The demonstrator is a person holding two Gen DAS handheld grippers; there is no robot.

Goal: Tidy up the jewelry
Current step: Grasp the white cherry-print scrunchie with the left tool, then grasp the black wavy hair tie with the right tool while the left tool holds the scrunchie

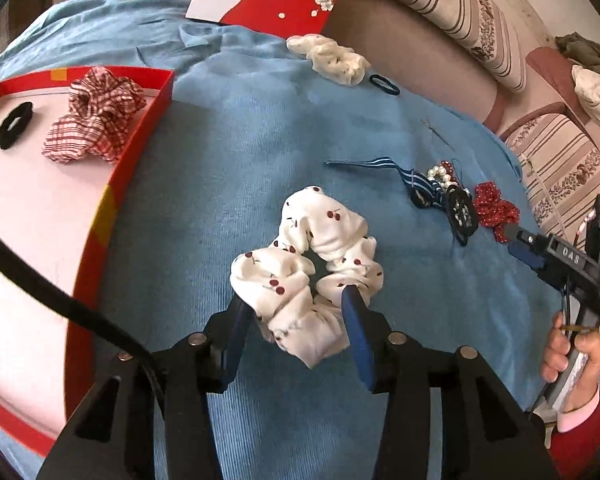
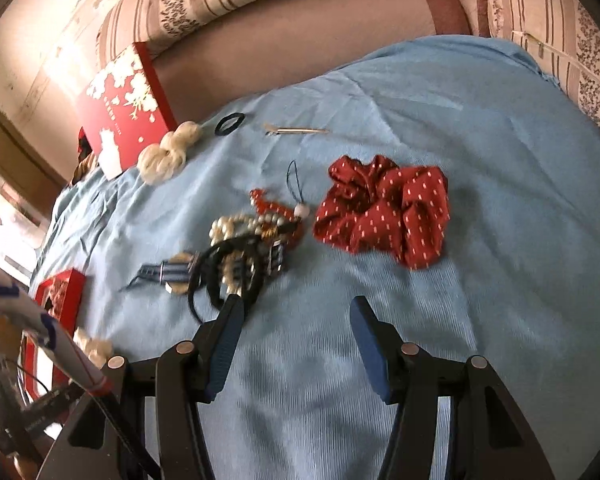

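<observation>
- Left wrist view: the left gripper (image 1: 296, 300) straddles a cherry-print scrunchie (image 1: 306, 272) lying mid-cloth (image 1: 228, 152); the jaws sit part open around its near loop, the blue pads seeming not to squeeze it.
- The red box (image 1: 140, 128) at the cloth's left edge holds a plaid scrunchie (image 1: 94, 116) and a black tie (image 1: 14, 124).
- Right wrist view: the right gripper (image 2: 296, 312) hangs over bare cloth, jaws apart, nothing between them.
- A red dotted scrunchie (image 2: 384, 208) lies ahead; a tangle of beads and bands (image 2: 240, 248) lies just beside the left finger.
</observation>
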